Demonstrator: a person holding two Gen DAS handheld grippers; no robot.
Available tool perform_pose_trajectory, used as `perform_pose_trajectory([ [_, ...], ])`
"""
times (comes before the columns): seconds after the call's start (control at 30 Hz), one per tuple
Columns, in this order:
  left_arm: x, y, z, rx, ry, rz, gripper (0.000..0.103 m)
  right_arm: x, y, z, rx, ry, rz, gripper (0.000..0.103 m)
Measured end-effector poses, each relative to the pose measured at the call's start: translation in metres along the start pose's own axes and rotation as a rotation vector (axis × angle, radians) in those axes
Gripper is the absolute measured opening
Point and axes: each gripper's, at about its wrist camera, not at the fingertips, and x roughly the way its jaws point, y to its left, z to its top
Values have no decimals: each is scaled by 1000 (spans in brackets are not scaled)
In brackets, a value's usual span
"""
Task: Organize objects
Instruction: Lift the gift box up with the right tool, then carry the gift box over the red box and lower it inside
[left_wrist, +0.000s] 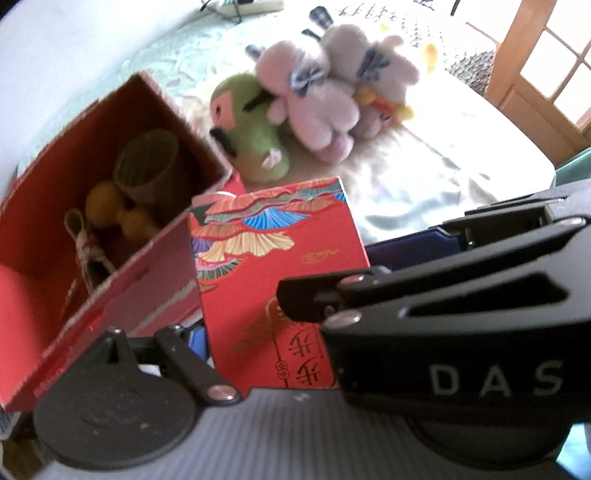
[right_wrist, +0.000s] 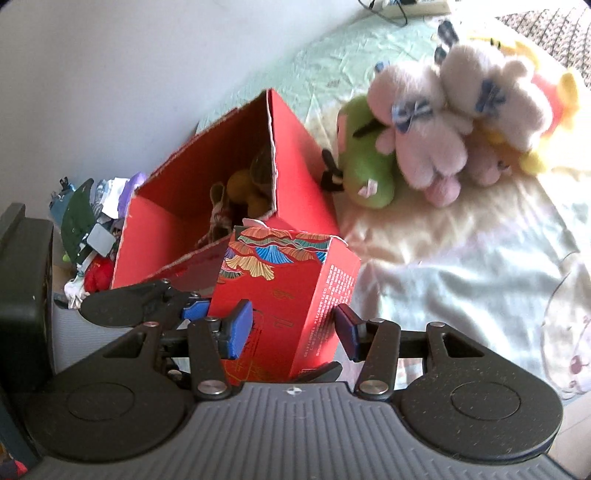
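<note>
A small red box with a fan pattern (left_wrist: 266, 258) (right_wrist: 273, 280) hangs tilted in front of a large open red box (left_wrist: 110, 280) (right_wrist: 303, 177). My right gripper (right_wrist: 293, 328) is shut on the small box, one blue pad on its front face and the other at its side edge. My left gripper (left_wrist: 280, 332) holds the same box lower down. Its left pad (left_wrist: 195, 339) presses the box's side, and its right finger is hidden behind a black finger (left_wrist: 369, 295) of the right gripper. The large box holds an olive cup (left_wrist: 147, 166), yellow-brown balls and a small shoe.
Plush toys lie on the pale bed sheet (right_wrist: 461, 277): a green one (left_wrist: 251, 133) (right_wrist: 365, 166) and pink-white ones (left_wrist: 321, 103) (right_wrist: 436, 122). Mixed clutter (right_wrist: 88, 221) is piled left of the large box. A wooden door frame (left_wrist: 517, 81) stands far right.
</note>
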Motion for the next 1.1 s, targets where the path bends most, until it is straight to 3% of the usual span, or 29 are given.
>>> perform_pose_trajectory([
  [0.3, -24, 12, 25, -24, -30, -93, 86, -25, 14, 19, -36, -13, -53, 53],
  [0.5, -57, 20, 33, -53, -120, -106, 85, -45, 38, 41, -121, -85, -44, 54],
  [0.77, -92, 62, 42, -149, -220, -4, 85, -21, 72, 75, -215, -111, 78, 54],
  [1.1, -85, 142, 32, -305, -201, 135, 85, 58, 117, 100, -316, -27, 220, 53],
])
